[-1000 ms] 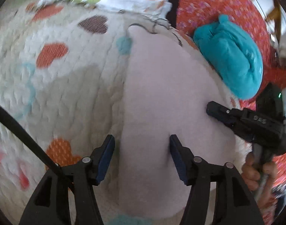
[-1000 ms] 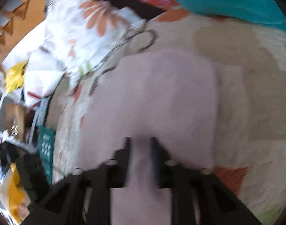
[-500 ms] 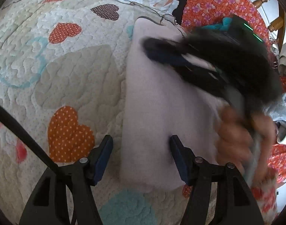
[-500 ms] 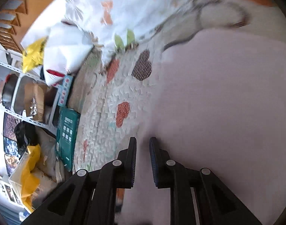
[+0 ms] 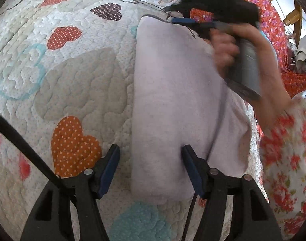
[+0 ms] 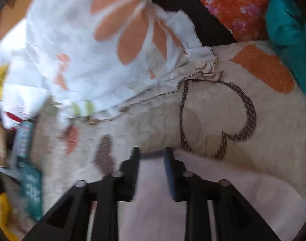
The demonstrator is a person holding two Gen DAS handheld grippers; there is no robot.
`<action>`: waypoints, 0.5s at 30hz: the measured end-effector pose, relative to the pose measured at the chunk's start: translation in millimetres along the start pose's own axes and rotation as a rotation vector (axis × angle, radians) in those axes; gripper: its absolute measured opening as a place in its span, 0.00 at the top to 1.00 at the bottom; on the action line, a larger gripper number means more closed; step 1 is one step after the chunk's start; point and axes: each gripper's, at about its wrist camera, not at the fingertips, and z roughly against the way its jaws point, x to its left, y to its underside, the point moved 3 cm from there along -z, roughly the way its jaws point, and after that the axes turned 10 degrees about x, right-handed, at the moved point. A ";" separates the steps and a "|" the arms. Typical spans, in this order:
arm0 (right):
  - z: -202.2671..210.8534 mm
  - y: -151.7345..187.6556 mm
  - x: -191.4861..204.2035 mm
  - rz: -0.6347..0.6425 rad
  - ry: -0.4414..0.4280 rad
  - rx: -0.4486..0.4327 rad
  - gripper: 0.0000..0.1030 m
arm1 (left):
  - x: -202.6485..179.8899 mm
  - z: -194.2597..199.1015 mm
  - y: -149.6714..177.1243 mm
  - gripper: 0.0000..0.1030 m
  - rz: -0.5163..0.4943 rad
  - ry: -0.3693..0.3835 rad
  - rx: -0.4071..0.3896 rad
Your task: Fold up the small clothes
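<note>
A pale lilac cloth [image 5: 173, 104] lies folded in a long strip on the heart-patterned quilt [image 5: 76, 84]. My left gripper [image 5: 151, 160] is open, its fingers either side of the cloth's near left edge, holding nothing. My right gripper [image 5: 185, 21], hand-held, is at the cloth's far end. In the right wrist view the right gripper [image 6: 152, 160] stands slightly open over the far edge of the cloth [image 6: 223, 180]; the view is blurred and nothing shows between the fingers.
A white flowered fabric [image 6: 92, 46] lies beyond the quilt's far edge. An orange flowered cloth [image 5: 273, 20] and a teal garment [image 6: 289, 32] lie to the right. Shelves and clutter [image 6: 22, 160] stand off the bed's left side.
The right gripper has swung from the cloth's right side over it to its far end, and its jaws have opened a little. The left gripper has backed off slightly, still open.
</note>
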 end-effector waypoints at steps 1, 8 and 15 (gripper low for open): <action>8.4 7.6 -2.6 -0.006 -0.042 0.006 0.64 | 0.4 0.2 -0.4 0.38 0.002 0.001 0.001; 42.4 58.4 -77.9 -0.072 0.040 0.048 0.74 | -8.4 -3.8 3.7 0.34 -0.032 -0.043 -0.005; 128.0 88.5 -139.3 -0.250 0.202 -0.114 0.79 | -15.5 -11.9 -0.9 0.27 -0.056 -0.079 -0.011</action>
